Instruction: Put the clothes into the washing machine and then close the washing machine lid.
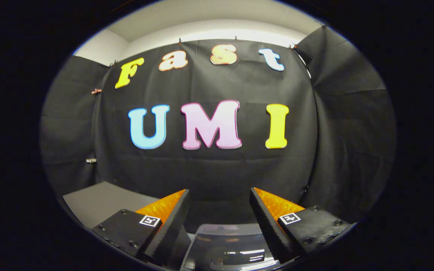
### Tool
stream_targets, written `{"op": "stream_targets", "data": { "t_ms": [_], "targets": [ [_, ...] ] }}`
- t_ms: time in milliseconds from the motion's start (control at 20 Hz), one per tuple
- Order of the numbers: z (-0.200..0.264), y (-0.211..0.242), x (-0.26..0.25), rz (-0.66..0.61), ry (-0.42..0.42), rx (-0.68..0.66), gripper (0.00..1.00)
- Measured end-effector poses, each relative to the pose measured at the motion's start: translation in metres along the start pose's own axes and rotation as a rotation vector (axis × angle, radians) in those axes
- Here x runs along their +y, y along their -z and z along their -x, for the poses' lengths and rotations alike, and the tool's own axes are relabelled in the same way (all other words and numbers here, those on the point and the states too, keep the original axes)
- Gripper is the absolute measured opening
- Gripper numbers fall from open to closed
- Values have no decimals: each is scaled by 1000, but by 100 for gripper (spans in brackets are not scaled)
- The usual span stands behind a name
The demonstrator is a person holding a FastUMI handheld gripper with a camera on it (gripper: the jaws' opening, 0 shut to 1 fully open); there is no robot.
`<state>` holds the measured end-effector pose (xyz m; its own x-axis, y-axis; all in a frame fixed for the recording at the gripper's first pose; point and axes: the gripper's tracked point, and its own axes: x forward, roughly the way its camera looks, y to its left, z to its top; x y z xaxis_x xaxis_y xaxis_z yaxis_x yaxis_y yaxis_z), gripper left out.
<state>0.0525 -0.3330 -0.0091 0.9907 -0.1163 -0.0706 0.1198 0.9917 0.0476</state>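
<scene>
While your gripper [220, 195] points level at the booth wall, its two fingers [174, 222] stand wide apart with nothing between them, tips clear of everything. Just below and between the finger bases you see a translucent grey lid [227, 246], glossy, catching light streaks; it looks like the washer's lid, lying flat beneath the gripper, though whether it's fully shut you cannot tell from this angle. Each finger mount carries a small square marker [150, 220]. Past your left finger, a grey table [102, 203] runs back to the wall, bare where it shows. Beyond the fingers hangs the black cloth wall [217, 173], creased, pinned at its top edge with small clips [96, 91]. Above the cloth, a pale wall and ceiling [209, 28] close off the booth.
</scene>
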Motion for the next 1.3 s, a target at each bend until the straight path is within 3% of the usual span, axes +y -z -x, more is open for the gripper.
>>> {"op": "stream_targets", "data": {
  "t_ms": [200,450,1300],
  "targets": [
    [3,-8,44,-1,-74,-19,99],
    [13,-9,73,-2,-106,-10,98],
    [10,-16,90,26,-125,-15,98]
  ]
}}
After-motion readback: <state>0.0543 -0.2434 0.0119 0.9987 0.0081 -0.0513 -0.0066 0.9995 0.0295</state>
